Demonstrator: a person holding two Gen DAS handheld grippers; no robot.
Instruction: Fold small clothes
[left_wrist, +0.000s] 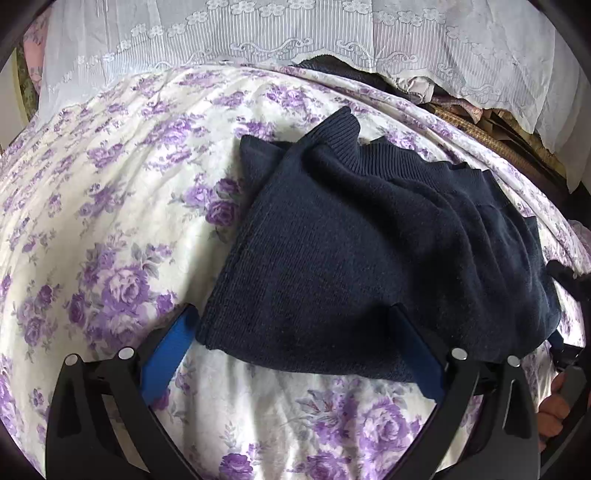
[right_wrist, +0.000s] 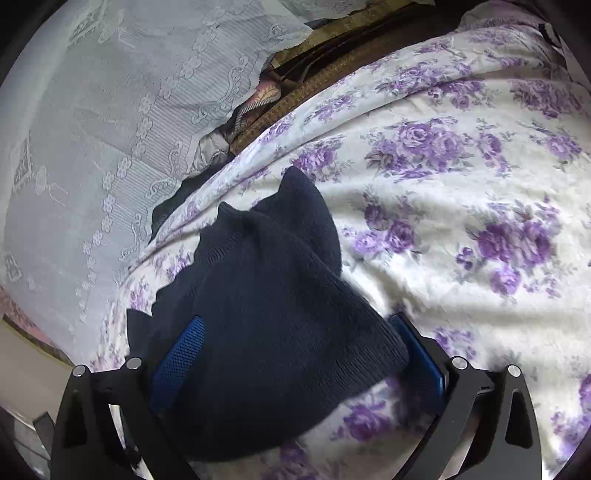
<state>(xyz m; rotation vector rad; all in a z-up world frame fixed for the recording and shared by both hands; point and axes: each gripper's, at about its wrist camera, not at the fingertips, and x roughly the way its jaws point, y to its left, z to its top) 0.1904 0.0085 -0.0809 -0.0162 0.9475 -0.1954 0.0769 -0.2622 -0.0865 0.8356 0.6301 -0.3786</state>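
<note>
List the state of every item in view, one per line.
Navy knit garment: folded into a thick bundle, lying on the bedsheet, ribbed edges bunched at the far end.
Left hand-held gripper: open, fingers straddling the garment's near edge.
Right hand-held gripper: open, fingers on either side of the garment.
Floral bedsheet: spread out, lightly wrinkled.
Lace curtain: hanging down behind the bed.

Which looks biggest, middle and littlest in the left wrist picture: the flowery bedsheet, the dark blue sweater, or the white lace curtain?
1. Flowery bedsheet
2. Dark blue sweater, though it lies close to the camera
3. White lace curtain, farther away and cut off, so probably bigger than it looks
</note>
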